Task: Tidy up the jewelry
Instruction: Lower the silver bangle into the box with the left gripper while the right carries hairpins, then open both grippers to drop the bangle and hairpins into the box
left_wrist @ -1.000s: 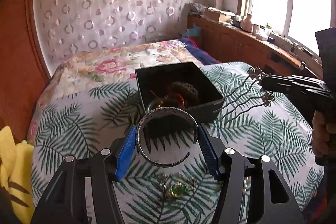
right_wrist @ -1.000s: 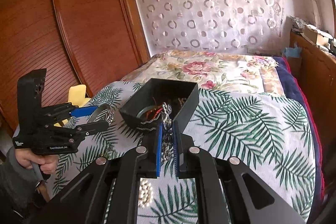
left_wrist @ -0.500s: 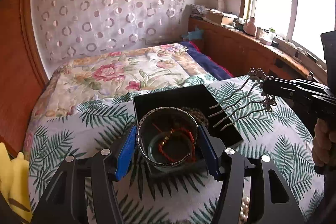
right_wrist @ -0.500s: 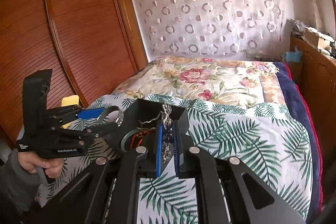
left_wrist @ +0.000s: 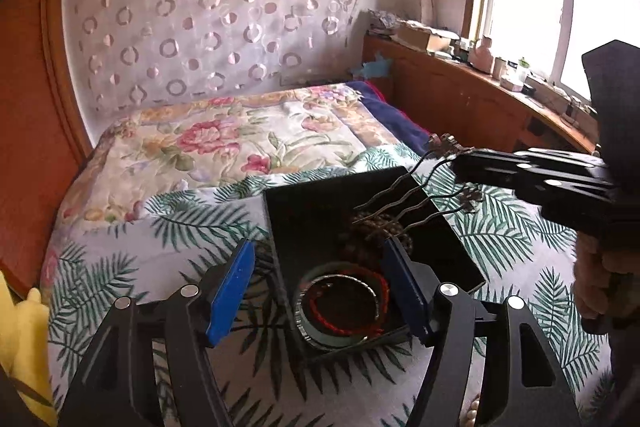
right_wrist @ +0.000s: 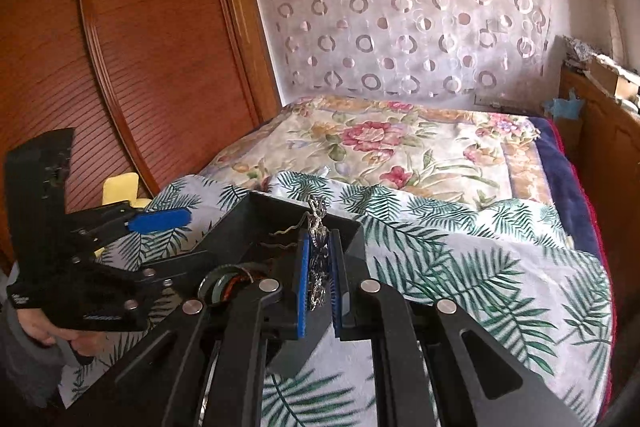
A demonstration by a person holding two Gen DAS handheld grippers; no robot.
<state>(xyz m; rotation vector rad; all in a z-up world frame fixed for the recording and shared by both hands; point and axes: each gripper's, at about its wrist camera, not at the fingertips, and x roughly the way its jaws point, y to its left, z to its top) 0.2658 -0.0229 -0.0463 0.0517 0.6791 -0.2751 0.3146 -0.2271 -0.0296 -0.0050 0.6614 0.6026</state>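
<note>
A black open box [left_wrist: 304, 203] sits on the palm-leaf bedspread. In it lie a silver bangle [left_wrist: 340, 283], a red cord bracelet [left_wrist: 372, 323], a green bangle and a dark beaded piece [left_wrist: 372, 231]. My left gripper [left_wrist: 320, 275] is open and empty, its blue pads on either side of the box's near end, just above the bangle. My right gripper [right_wrist: 320, 259] is shut on a metal hair comb [right_wrist: 316, 223]; in the left wrist view its wavy prongs [left_wrist: 400, 195] hang over the box's right side. The box also shows in the right wrist view [right_wrist: 272, 215].
A pearl strand [left_wrist: 472, 415] lies on the bedspread at the near right. A yellow cloth [left_wrist: 20, 339] is at the left edge. A floral quilt [left_wrist: 224, 143] covers the far bed. A wooden wardrobe [right_wrist: 120, 67] stands left, a wooden ledge [left_wrist: 460, 95] under the window right.
My left gripper has opened and let the silver bangle drop into the box. My right gripper has carried the hair comb closer over the box.
</note>
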